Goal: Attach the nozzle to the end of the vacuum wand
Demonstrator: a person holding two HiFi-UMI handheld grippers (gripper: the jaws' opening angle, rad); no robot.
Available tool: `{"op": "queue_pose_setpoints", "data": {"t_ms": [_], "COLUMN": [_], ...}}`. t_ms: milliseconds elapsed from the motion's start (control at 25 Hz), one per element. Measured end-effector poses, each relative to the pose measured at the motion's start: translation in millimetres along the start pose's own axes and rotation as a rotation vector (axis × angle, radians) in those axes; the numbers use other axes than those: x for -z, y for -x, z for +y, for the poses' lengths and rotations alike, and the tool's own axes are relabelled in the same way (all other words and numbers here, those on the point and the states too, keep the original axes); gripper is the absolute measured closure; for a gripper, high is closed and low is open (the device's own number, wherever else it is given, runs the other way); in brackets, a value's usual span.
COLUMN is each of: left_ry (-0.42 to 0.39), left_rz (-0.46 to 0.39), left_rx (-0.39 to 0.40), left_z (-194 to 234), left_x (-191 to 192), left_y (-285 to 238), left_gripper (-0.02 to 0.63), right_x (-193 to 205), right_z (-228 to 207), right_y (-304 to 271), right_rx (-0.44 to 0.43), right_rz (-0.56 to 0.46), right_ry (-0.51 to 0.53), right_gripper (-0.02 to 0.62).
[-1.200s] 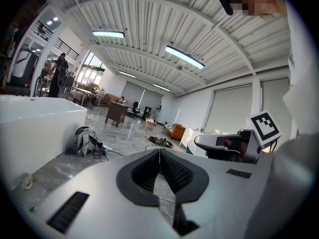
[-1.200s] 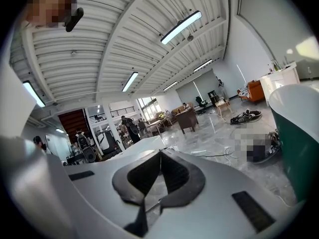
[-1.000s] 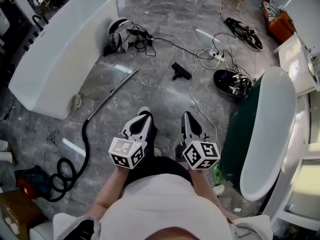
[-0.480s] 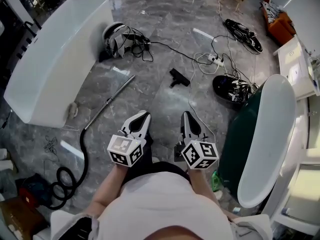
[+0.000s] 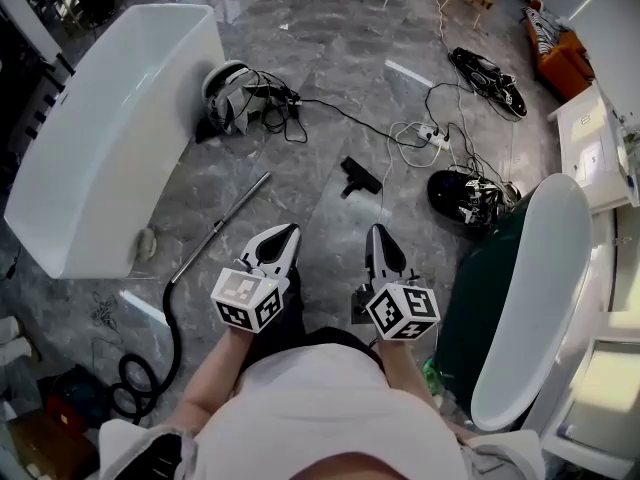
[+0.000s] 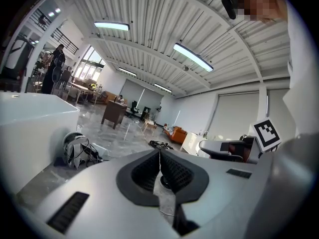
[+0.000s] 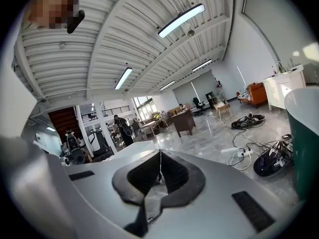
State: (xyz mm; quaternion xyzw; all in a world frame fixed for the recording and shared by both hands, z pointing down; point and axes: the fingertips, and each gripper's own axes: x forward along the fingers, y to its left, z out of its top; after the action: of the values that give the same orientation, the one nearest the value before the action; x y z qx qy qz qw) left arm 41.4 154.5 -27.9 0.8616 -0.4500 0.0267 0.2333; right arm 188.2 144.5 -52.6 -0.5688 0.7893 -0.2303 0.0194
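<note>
Nozzle (image 5: 360, 177) lies on the marble floor (image 5: 320, 78), well apart from the vacuum wand (image 5: 228, 218) at left. Both have drawn nearer as the person approaches, left hand-held gripper (image 5: 286, 231) and right hand-held gripper (image 5: 377, 231) closed and empty, nothing yet picked up.

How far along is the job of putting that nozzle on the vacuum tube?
Nothing looks done yet. The black nozzle lies on the floor, well apart from the metal wand, which lies to its left. Nothing is in hand: the left claw and right claw are both shut and empty, held in the air short of both parts. All of it is left: pick up nozzle and wand, then join them.
</note>
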Motion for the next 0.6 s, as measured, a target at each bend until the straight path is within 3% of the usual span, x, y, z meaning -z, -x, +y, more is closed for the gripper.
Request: {"op": "queue_pose_setpoints", "data": {"t_ms": [600], "left_ry": [0.006], "left_rz": [0.025], "left_rx": [0.048], "left_z": [90.8], "left_x": [-50.1], "left_y": [-75.7], "left_gripper": [0.595], "right_x": [-20.3], "right_z": [-1.7], "right_y": [-127.2], "right_rx": [0.016], "right_rz": [0.0], "right_ry": [-0.014], "right_gripper": [0.58]}}
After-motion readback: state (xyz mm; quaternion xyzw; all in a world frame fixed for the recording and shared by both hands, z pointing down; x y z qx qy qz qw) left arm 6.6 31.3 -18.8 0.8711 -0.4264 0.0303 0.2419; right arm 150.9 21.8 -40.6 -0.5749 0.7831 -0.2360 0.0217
